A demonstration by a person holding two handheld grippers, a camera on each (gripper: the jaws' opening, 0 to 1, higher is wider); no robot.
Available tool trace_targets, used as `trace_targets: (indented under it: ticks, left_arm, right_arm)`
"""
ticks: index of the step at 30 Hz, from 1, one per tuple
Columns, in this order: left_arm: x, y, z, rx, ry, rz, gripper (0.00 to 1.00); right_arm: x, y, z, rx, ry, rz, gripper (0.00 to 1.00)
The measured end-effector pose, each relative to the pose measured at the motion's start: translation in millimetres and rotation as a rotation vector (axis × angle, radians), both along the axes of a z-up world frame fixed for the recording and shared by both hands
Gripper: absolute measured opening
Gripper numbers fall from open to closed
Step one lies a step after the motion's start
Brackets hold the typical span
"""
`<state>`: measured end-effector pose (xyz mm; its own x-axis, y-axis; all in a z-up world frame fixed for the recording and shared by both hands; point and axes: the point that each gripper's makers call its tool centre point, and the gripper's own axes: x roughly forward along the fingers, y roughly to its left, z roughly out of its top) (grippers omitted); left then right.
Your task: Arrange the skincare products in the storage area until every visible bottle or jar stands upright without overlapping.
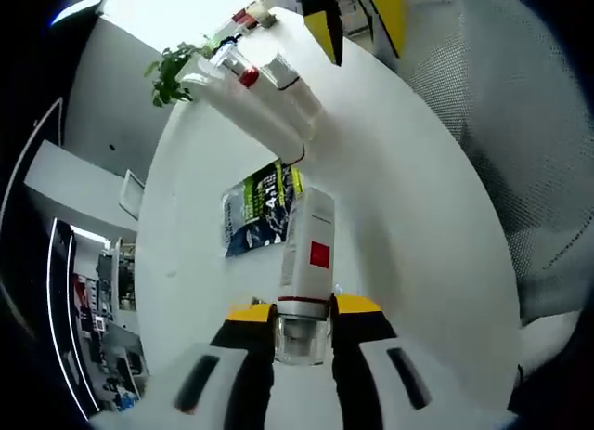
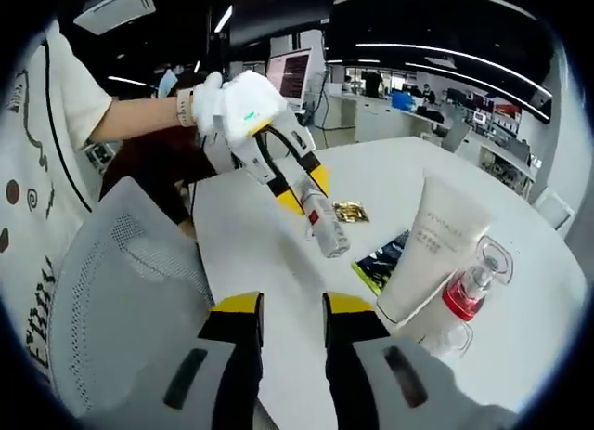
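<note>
Left hand-held gripper (image 1: 303, 330) clamped, right hand-held gripper (image 2: 292, 323) slightly parted, unladen.

one white tube (image 2: 434, 249), two pump bottles (image 2: 471, 286), one held bottle (image 1: 307, 263), one sachet (image 1: 260, 207).

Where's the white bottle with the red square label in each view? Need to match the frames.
Left gripper view: the white bottle sits bottom centre, clamped between this view's own jaws, clear cap toward the camera.
Right gripper view: the same bottle is upper centre, held by the left gripper above the table.
Shared landmark: the white tube.
</note>
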<state>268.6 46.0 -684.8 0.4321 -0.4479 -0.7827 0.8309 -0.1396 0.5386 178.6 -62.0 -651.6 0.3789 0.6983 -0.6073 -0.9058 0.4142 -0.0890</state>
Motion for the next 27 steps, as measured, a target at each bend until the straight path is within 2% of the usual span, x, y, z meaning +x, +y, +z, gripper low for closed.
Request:
trace_targets:
  ticks: [2, 7, 10, 13, 16, 18, 20, 27]
  left_arm:
    - [-9.1, -8.0, 1.6, -0.002, -0.006, -0.024, 0.18]
    - [-24.5, -22.2, 2.5, 0.020, -0.031, -0.086, 0.18]
    - [-31.9, -29.1, 3.6, 0.013, -0.012, -0.097, 0.18]
    - [-35.7, -34.6, 2.8, 0.019, -0.025, -0.118, 0.18]
    - [-43.3, -43.4, 6.5, 0.016, -0.039, -0.149, 0.18]
    - [-48.2, -50.1, 8.8, 0.021, -0.053, -0.167, 0.18]
    - [-51.7, -52.9, 9.0, 0.058, -0.079, -0.193, 0.18]
    - [-63.2, -65.1, 12.6, 0.072, -0.118, -0.246, 0.18]
  right_arm:
    - [2.1, 1.3, -3.4, -0.038, -0.025, 0.004, 0.27]
    - [4.5, 8.8, -4.4, -0.037, -0.023, 0.012, 0.26]
    - [9.6, 11.6, -5.4, -0.047, -0.030, 0.011, 0.25]
    - [11.7, 14.3, -8.3, -0.053, -0.021, 0.013, 0.25]
    - [13.8, 13.6, -13.3, -0.106, -0.045, 0.027, 0.26]
    - [15.3, 16.8, -15.4, -0.105, -0.035, 0.033, 0.26]
    - [16.8, 18.8, -16.7, -0.102, -0.032, 0.037, 0.26]
    - [15.5, 22.4, -30.0, -0.129, -0.001, 0.045, 0.28]
